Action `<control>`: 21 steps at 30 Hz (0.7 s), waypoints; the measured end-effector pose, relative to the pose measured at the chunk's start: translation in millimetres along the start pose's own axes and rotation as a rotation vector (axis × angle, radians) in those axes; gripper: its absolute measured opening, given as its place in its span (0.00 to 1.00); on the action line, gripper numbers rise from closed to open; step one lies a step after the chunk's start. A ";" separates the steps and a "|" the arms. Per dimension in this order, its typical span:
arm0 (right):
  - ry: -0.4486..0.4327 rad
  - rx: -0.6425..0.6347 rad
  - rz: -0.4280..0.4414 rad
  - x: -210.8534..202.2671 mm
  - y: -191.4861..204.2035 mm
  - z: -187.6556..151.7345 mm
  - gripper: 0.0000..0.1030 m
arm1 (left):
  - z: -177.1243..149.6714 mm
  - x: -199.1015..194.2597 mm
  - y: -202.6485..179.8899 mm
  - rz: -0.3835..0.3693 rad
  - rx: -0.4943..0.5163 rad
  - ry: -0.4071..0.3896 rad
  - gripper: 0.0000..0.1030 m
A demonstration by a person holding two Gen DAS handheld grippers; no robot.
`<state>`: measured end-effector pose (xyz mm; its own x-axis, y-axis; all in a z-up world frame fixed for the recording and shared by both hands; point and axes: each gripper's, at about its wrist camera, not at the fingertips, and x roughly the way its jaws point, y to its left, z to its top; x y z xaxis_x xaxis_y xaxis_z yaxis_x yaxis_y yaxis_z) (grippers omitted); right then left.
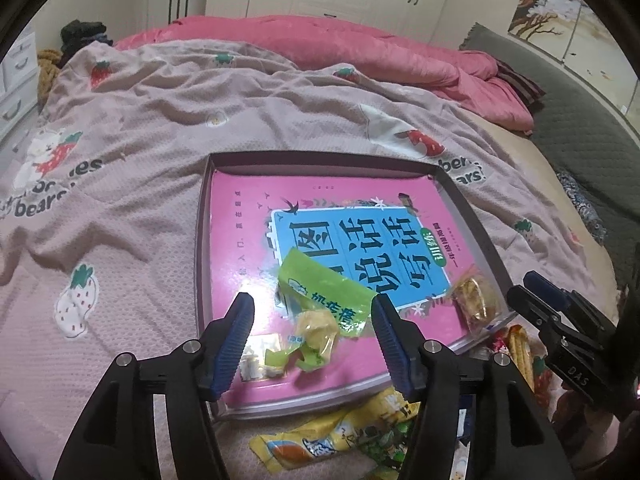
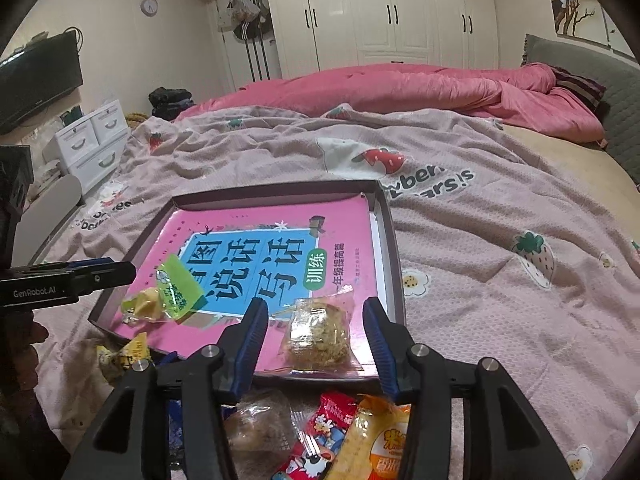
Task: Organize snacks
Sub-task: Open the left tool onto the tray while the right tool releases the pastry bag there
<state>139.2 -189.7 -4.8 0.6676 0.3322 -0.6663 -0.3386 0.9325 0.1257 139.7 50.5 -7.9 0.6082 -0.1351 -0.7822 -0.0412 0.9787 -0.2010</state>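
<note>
A shallow dark-rimmed tray (image 1: 320,158) (image 2: 276,188) lies on the bed with a pink book (image 1: 240,240) (image 2: 352,232) filling it. On the book rest a green packet (image 1: 324,288) (image 2: 178,284) and a yellow wrapped candy (image 1: 316,332) (image 2: 146,300). My left gripper (image 1: 312,316) (image 2: 128,270) hovers open around both, pads clear of them. A clear packet with a brown cake (image 2: 318,332) (image 1: 474,300) lies at the book's near right corner. My right gripper (image 2: 316,316) (image 1: 524,288) stands open on either side of it without pressing.
Loose snacks lie in front of the tray: a yellow packet (image 1: 316,440), a red packet (image 2: 328,420), an orange packet (image 2: 380,440) and a clear-wrapped bun (image 2: 260,428). A strawberry-print blanket (image 1: 140,140) covers the bed, with a pink quilt (image 2: 380,88) behind. White drawers (image 2: 92,140) stand left.
</note>
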 end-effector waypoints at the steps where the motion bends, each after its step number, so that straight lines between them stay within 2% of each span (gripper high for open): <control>1: -0.002 -0.001 -0.001 -1.9 0.5 -0.2 0.49 | 0.1 -2.5 -0.4 0.001 0.002 -0.004 0.62; 9: -0.016 0.001 -0.001 -17.2 2.7 -3.7 0.53 | -0.6 -19.6 -2.2 0.010 0.010 -0.025 0.67; 21: -0.036 0.018 -0.013 -39.2 -0.4 -9.8 0.55 | -8.7 -42.9 -3.6 0.012 0.029 -0.040 0.68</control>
<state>106.7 -204.5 14.1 0.6955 0.3243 -0.6412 -0.3180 0.9391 0.1301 106.9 51.5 21.3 0.6390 -0.1180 -0.7601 -0.0257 0.9843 -0.1745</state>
